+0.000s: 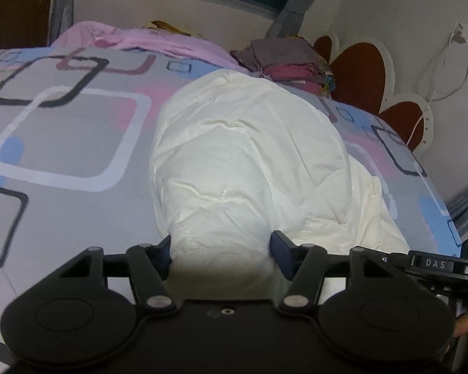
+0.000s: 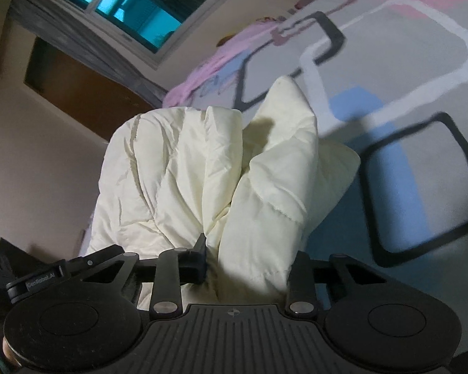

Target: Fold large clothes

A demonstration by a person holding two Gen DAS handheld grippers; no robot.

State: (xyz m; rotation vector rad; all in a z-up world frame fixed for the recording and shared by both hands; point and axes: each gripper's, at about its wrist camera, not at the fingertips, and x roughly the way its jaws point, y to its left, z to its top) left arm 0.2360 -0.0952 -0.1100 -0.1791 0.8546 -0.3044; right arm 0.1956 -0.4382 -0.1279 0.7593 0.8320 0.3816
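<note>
Left gripper (image 1: 222,251): both fingers press into a thick bunch of the cream quilted garment (image 1: 246,155), one on each flank of the fold, pinching it. The bunch fills the whole gap, which is why the fingers stand fairly wide though closed on cloth.

Right gripper (image 2: 249,263): its fingers pinch a narrower gather of the same garment, the cloth crumpling up between them. The far finger is largely hidden behind the fabric, so contact on that side is judged from the way the cloth is drawn in.

Judgement: two separate holds on one edge suggest the near hem or end is being taken up to carry it over the rest for a fold. The padding is bulky, so deep bites are likely needed to stop it slipping.

The garment lies on the patterned bedspread (image 1: 62,143), running from the grippers away toward the stack of folded clothes (image 1: 283,62) at the far side of the bed. It is padded, pale cream, stitched in diagonal quilting lines, already doubled lengthwise into a long roll, creased and puffy. In the right wrist view one pointed corner stands up, loose. A pink sheet (image 1: 146,39) lies beyond the garment, clear of it.
</note>
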